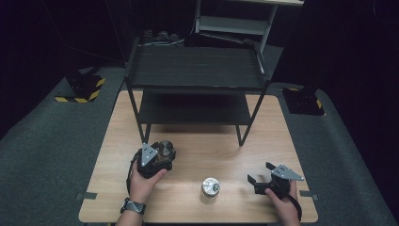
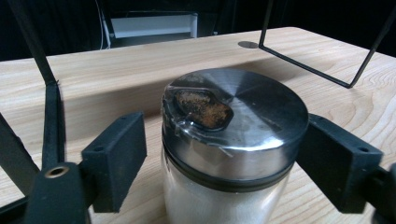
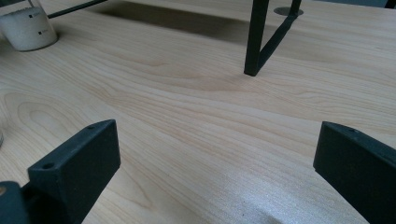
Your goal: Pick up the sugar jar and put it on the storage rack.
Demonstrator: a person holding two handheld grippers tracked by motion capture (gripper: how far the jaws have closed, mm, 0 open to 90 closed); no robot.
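Observation:
A glass jar [image 2: 224, 200] of white grains with a steel lid [image 2: 252, 112] stands on the wooden table [image 1: 216, 150], left of centre. My left gripper [image 2: 224, 158] is open around it just below the lid; the left jaw stands a little off the glass and the right jaw is at the lid's rim. From above, the jar [image 1: 165, 147] sits at the tips of my left gripper [image 1: 163, 153]. A second, similar jar [image 1: 211, 186] stands near the front edge. To its right, my right gripper [image 1: 259, 172] is open over bare wood [image 3: 215, 172].
A black two-level wire rack [image 1: 195, 70] stands on the back half of the table, one of its legs [image 3: 254, 46] ahead of my right gripper. The base of a jar [image 3: 25, 28] shows far left in the right gripper view.

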